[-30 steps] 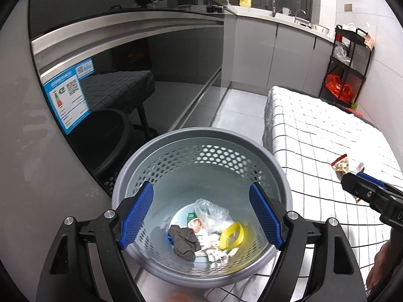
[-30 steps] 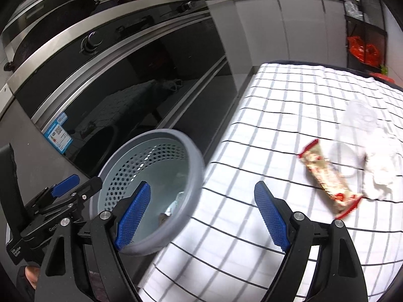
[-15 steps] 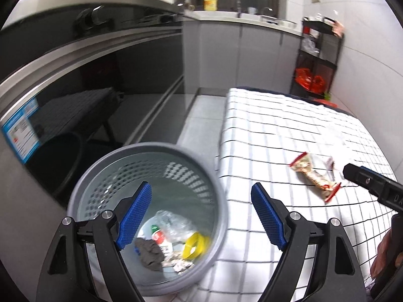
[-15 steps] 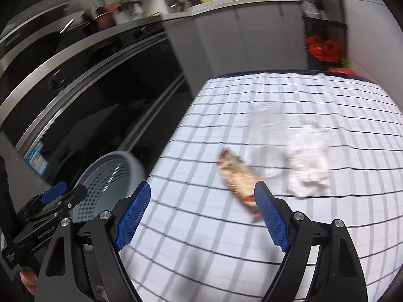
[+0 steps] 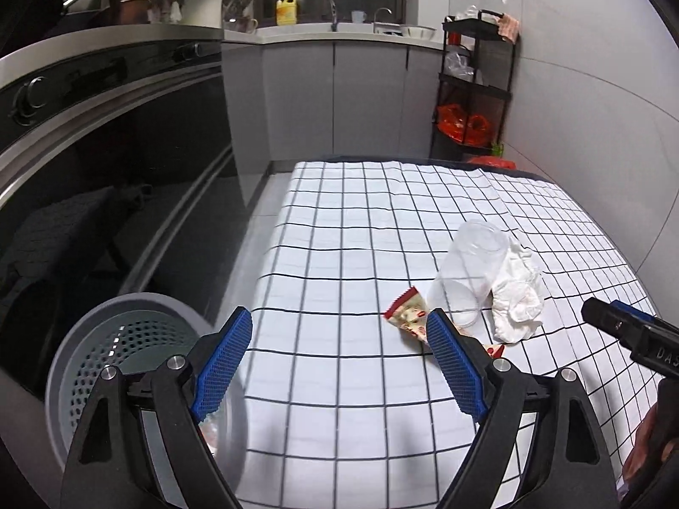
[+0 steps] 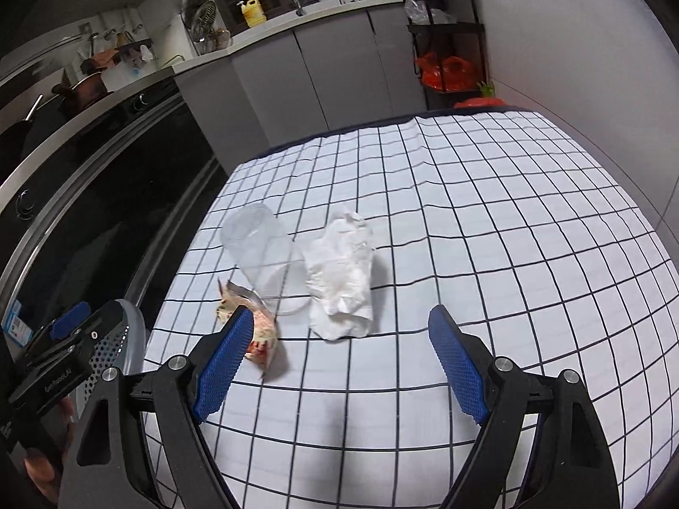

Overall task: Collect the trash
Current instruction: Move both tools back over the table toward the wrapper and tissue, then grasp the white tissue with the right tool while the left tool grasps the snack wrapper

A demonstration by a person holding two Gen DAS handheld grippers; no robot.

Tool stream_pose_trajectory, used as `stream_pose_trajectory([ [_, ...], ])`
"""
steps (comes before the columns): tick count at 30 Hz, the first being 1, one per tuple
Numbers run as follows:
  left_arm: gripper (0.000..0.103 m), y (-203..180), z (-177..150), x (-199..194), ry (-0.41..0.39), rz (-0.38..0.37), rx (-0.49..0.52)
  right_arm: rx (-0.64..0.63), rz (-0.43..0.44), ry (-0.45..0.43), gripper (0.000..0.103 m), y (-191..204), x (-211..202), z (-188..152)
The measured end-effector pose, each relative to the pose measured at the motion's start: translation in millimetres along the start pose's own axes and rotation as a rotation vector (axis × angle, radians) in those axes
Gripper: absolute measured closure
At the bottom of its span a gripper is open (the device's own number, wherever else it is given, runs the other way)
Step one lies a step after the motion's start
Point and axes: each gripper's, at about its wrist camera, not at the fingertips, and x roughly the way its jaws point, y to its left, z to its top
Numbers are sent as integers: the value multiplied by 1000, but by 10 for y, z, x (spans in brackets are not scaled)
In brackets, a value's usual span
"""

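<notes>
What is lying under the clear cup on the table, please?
The clear cup lies on its side on the checked cloth, whose grid shows through it. Its rim overlaps one end of the snack wrapper. The tissue sits beside it, not under.

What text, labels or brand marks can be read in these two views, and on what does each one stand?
"DAS", cut off by the frame edge: on the black body of the right tongs, seen in the left wrist view.
"Gen...ot.AI", only partly legible: on the black body of the left tongs, seen in the right wrist view.
Blue sticker on the dark oven front: too small to read.
Snack wrapper: print blurred.
Yellow bottle: no readable label.
</notes>
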Motion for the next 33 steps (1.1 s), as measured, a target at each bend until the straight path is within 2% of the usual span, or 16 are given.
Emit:
stream_pose_trajectory([
  [9, 20, -110, -64, 252, 47, 31, 1, -32, -41, 93, 22, 44, 593, 15],
  [16, 20, -133, -95, 402, 85, 25, -5, -41, -80, 127, 24, 76, 940, 7],
  [17, 20, -139, -99, 420, 91, 23, -5, -46, -85, 130, 34, 83, 968, 8],
  [18, 20, -137, -98, 429, 94, 21, -4, -51, -91, 138, 51, 84, 984, 16],
  [20, 20, -164, -104, 454, 100, 14, -1, -55, -88, 155, 70, 90, 1008, 14],
  [22, 20, -185, -114, 462, 101, 9, 3, -56, -84, 145, 79, 87, 964, 11],
  [23, 20, -197, -118, 465, 101, 6, 5, -58, -84, 137, 88, 80, 927, 13],
  [24, 20, -211, -118, 464, 101, 4, 6, -57, -81, 130, 92, 70, 885, 15],
  [33, 19, -328, -157, 469, 111, -35, 5, 18, -60, 50, 94, -160, 505, 72],
])
